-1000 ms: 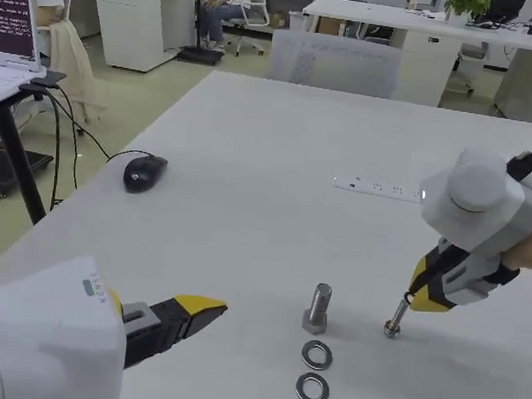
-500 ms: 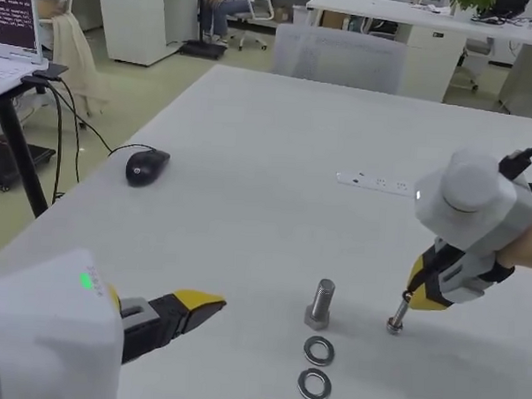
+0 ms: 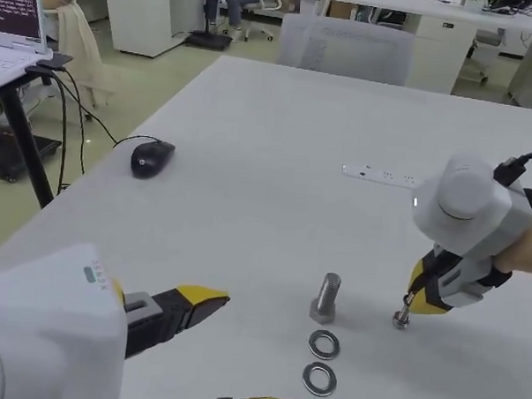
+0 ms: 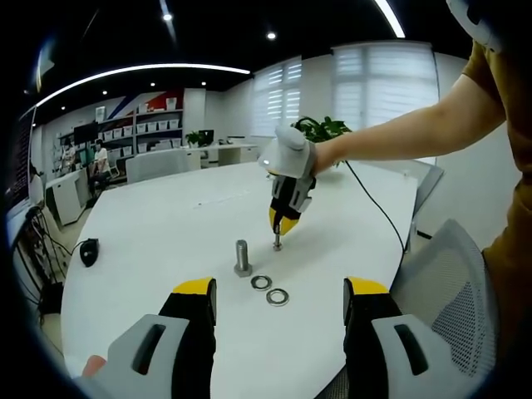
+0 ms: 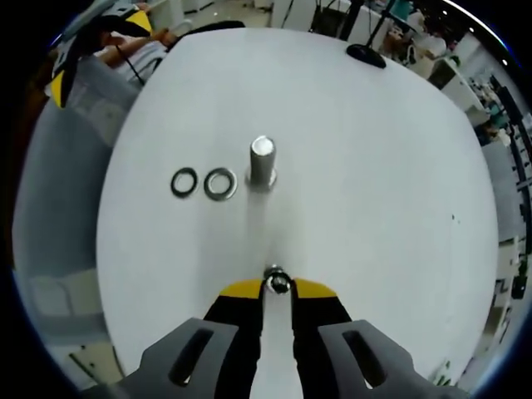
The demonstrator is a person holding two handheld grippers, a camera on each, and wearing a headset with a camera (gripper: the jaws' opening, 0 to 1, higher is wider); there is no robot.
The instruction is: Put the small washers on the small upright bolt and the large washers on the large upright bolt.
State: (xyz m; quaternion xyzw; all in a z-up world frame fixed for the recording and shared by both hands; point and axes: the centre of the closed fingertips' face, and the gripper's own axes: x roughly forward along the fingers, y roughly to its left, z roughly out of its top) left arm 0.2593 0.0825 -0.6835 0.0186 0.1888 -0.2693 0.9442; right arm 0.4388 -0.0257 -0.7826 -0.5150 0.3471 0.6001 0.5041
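Two washers (image 3: 324, 345) lie by the large bolt (image 3: 327, 298); laptop (image 3: 13, 16) text illegible.

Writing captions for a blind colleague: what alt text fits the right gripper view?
The right gripper points down at a white table, its jaws closely flanking the top of the small bolt. Beyond stands the large bolt, with two washers lying beside it.

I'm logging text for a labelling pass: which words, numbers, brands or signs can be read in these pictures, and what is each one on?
Laptop screen, at the far left beside the table: rows of pale text on a dark ground, too small and blurred to read.
Power strip, on the table: faint marks, too small to read.
No text here is clear enough to quote.
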